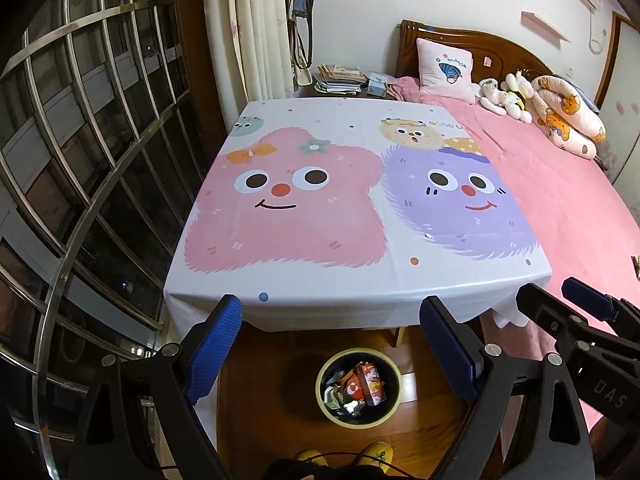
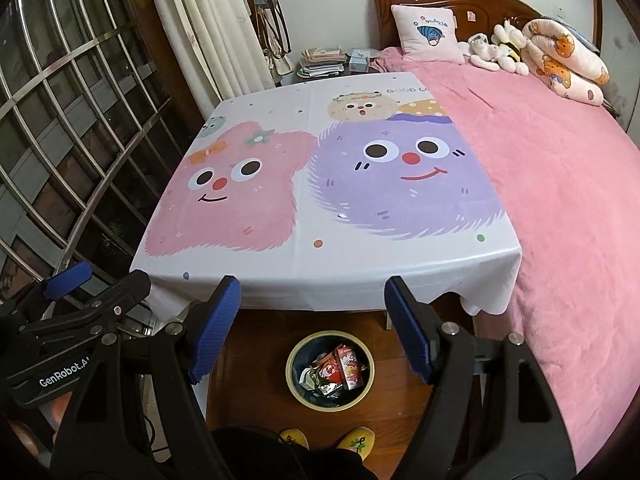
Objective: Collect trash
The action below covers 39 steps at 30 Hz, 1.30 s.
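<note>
Bedroom floorboards of dark wood run under a table draped in a cartoon tablecloth [image 1: 320,216], which has a pink furry face at left and a purple one at right. Right of it lies a bed with a pink blanket [image 2: 560,200]; a barred window [image 1: 80,140] fills the left. On the floor near the table's near edge stands a round trash bin [image 1: 359,388] holding crumpled wrappers [image 2: 340,372]. Above it, the left gripper [image 1: 332,344] and right gripper [image 2: 314,320] both hang with jaws spread wide, nothing between them. Yellow slippers [image 2: 356,440] show at the bottom.
</note>
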Motion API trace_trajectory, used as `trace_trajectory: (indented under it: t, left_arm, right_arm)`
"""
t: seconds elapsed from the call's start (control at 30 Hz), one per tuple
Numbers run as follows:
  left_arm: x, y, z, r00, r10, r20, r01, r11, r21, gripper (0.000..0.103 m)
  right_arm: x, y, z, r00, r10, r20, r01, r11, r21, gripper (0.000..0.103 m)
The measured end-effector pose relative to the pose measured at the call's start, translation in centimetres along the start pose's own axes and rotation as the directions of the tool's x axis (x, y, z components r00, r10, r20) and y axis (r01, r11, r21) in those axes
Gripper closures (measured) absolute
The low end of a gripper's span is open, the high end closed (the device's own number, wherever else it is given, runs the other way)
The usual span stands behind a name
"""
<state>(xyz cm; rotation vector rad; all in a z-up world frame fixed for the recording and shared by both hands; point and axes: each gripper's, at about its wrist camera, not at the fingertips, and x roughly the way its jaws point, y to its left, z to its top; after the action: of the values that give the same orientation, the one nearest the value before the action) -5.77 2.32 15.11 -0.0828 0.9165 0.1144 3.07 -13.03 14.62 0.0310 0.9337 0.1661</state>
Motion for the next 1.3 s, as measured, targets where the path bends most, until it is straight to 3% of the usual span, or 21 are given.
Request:
trace_trajectory:
  t: [1.3]
  left_arm:
    - [2.7,-2.0,1.3,1.0,0.0,-0.008,0.001,0.999,0.048,0.012]
  right_arm:
    - [2.6,-2.4,0.5,0.999,-0.029,-0.022,0.029,1.0,-0.003,0.031]
